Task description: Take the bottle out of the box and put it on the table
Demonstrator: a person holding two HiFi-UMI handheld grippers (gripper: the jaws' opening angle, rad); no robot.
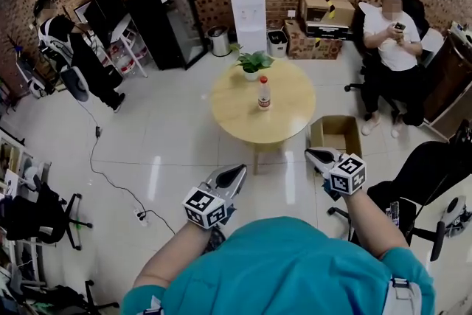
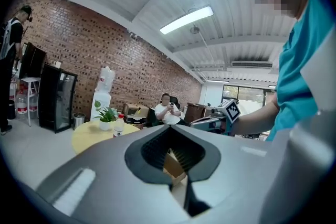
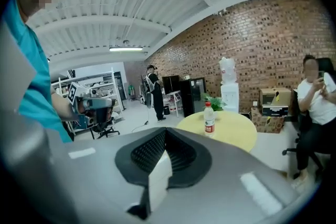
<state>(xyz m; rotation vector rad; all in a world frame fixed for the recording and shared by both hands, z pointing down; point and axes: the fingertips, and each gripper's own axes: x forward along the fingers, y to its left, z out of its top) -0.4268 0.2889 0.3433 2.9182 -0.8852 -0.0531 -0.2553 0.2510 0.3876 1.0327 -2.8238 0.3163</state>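
A clear bottle (image 1: 264, 93) with a red cap and red label stands upright on the round yellow table (image 1: 236, 111); it also shows in the left gripper view (image 2: 119, 124) and the right gripper view (image 3: 209, 119). An open cardboard box (image 1: 335, 135) sits on the floor by the table's right side. My left gripper (image 1: 234, 172) and right gripper (image 1: 313, 153) hang in the air close to my body, well short of the table. Both point level toward the table. In their own views the left gripper (image 2: 170, 136) and right gripper (image 3: 165, 134) are shut with nothing in them.
A potted plant (image 1: 254, 63) stands on the table's far edge. Behind it are a water dispenser (image 1: 248, 11), a black fridge (image 1: 173, 22) and stacked cartons (image 1: 324, 11). A person sits at the right (image 1: 394, 48), another stands at the left (image 1: 70, 48). A black chair (image 1: 428, 173) is by my right arm.
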